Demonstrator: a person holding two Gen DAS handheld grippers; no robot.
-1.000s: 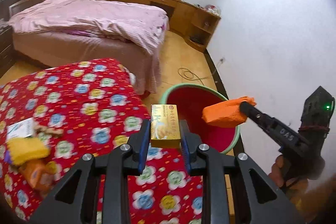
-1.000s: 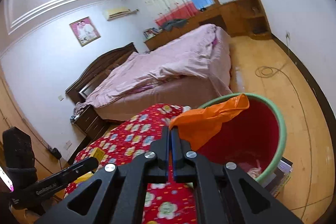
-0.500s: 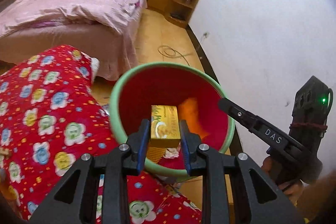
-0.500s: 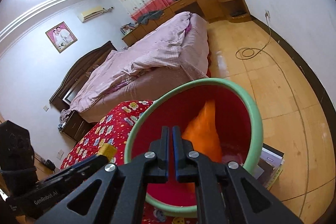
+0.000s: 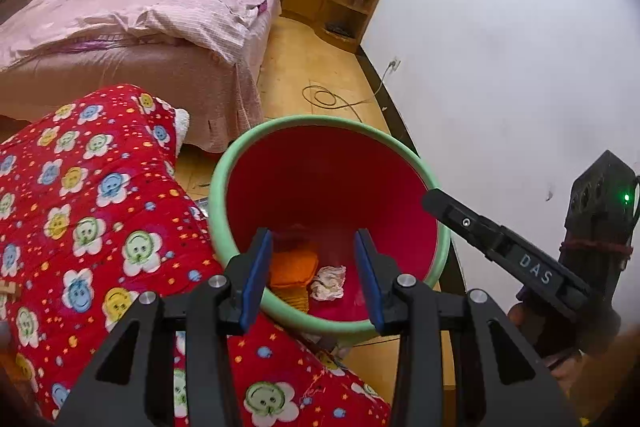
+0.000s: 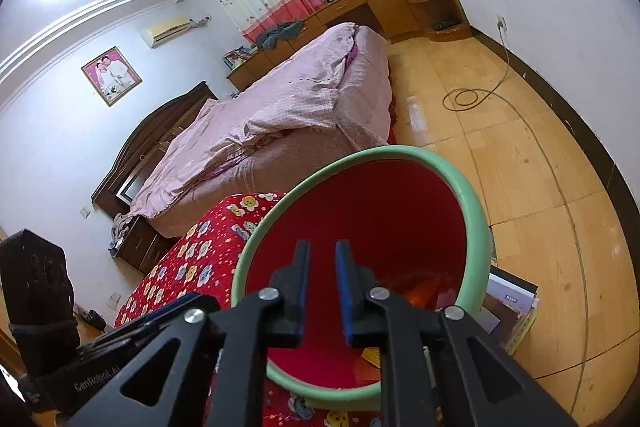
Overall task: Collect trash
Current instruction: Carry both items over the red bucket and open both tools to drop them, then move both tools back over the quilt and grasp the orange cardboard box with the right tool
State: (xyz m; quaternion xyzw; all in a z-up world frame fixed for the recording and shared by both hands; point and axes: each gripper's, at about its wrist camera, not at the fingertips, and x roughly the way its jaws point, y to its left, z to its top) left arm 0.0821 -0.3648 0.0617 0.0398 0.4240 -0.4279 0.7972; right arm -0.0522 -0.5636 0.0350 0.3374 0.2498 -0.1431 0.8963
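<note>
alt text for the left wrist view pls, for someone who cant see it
The left gripper, fingers apart and empty, hovers over a red bin with a green rim holding an orange wrapper and crumpled paper. A red flowered quilt lies left, the right gripper enters from the right, and a pink bed stands behind.

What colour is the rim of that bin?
The bin has a pale green rim around a red inside, clearest in the left wrist view.
</note>
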